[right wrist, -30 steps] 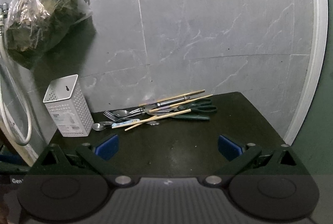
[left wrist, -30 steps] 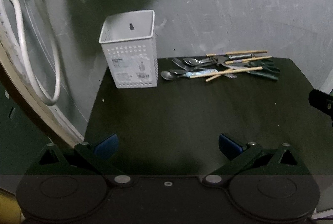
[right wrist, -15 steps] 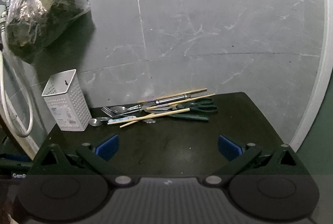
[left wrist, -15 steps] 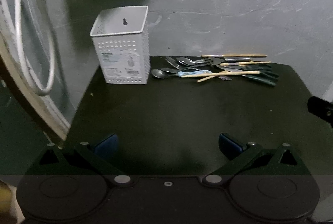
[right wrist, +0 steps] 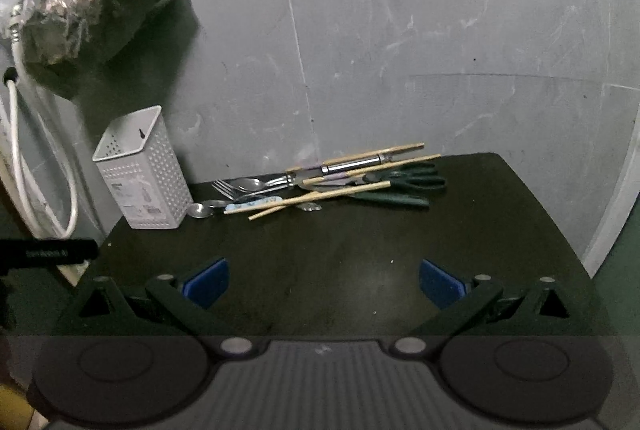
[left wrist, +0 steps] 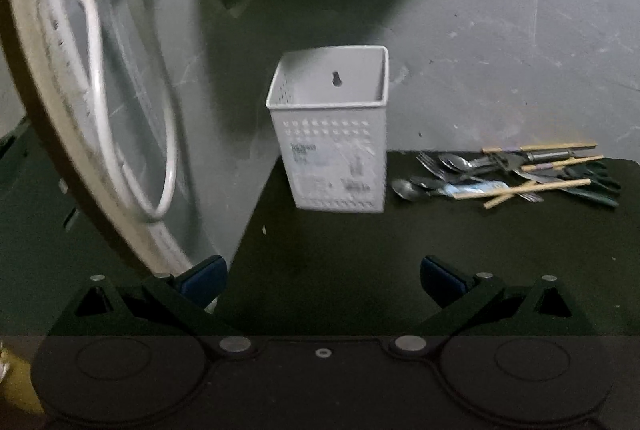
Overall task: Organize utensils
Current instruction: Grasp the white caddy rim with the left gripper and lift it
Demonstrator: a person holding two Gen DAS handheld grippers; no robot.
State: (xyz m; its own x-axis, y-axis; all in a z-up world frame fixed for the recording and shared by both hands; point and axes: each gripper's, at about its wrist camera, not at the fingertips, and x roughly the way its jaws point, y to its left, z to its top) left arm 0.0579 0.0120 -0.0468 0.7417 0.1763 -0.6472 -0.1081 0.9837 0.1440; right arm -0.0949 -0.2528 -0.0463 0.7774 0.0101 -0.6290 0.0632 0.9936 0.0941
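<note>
A white perforated utensil holder [left wrist: 332, 154] [right wrist: 142, 170] stands upright and empty at the back left of the black table [left wrist: 400, 262] [right wrist: 500, 230]. To its right lies a pile of utensils [left wrist: 508, 174] [right wrist: 324, 182]: spoons, a fork, wooden chopsticks [right wrist: 320, 196], dark green scissors [right wrist: 404, 186] and a metal-handled tool. My left gripper [left wrist: 322, 278] is open, low over the table's front left, facing the holder. My right gripper [right wrist: 322, 278] is open too, well short of the pile. Nothing is between either pair of fingers.
A grey tiled wall rises right behind the table. A clear bag of dark greens [right wrist: 92, 2] hangs up left, beside white hoses [left wrist: 100, 102] on a pale curved frame. The left gripper's dark body [right wrist: 48, 254] shows at the left edge of the right wrist view.
The left gripper's view has swung left and closer, so the holder now sits centre and larger. The right gripper has edged toward the pile. Both stay open.
</note>
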